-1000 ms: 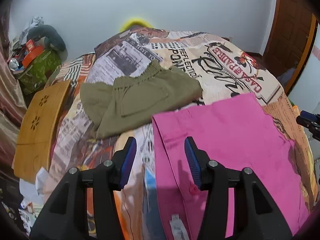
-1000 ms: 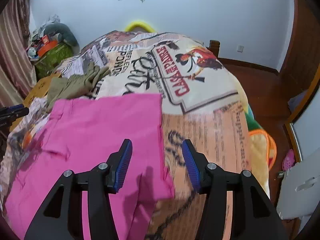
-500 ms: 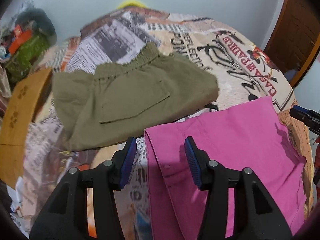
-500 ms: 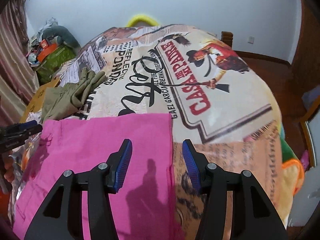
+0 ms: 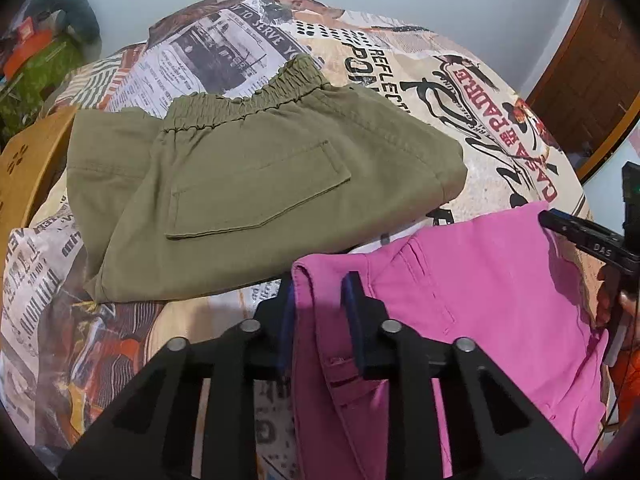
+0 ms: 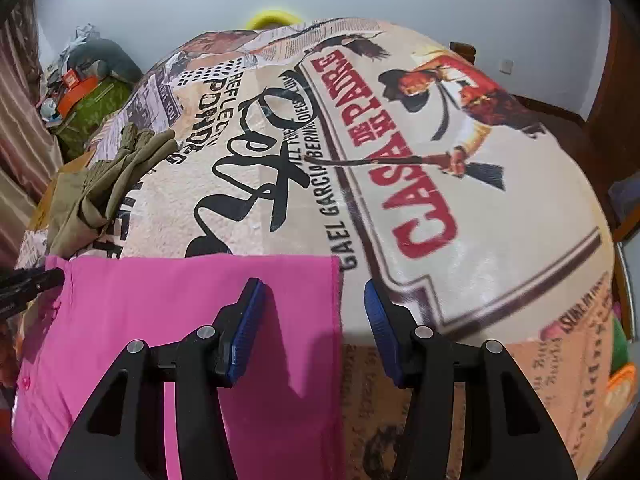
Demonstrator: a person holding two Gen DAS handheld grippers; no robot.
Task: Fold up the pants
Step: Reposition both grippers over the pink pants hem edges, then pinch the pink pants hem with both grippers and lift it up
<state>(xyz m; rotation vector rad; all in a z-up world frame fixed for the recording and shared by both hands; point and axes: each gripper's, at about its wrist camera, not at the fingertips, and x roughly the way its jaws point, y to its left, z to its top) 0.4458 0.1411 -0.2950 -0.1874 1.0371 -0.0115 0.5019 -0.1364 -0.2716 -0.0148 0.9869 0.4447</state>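
Pink pants (image 5: 480,300) lie flat on the printed bedspread (image 6: 400,160). In the left wrist view my left gripper (image 5: 318,300) is at their far left corner. Its jaws are closing, and the blue pads press the thick pink edge between them. In the right wrist view my right gripper (image 6: 312,286) stands open astride the far right corner of the pink pants (image 6: 180,320). One finger is over the fabric, the other over the bedspread. The right gripper's fingers (image 5: 568,226) also show at the right of the left wrist view.
Folded olive green pants (image 5: 248,192) lie just beyond the pink ones, at the left. A wooden board (image 5: 28,168) and a pile of clutter (image 6: 80,92) sit off the bed's left side. A wooden door (image 5: 592,80) is at the right. A hand (image 5: 608,296) grips the right tool.
Both grippers have moved forward and down to the far edge of the pink pants. The left jaws have narrowed onto the corner. The right jaws keep the same gap.
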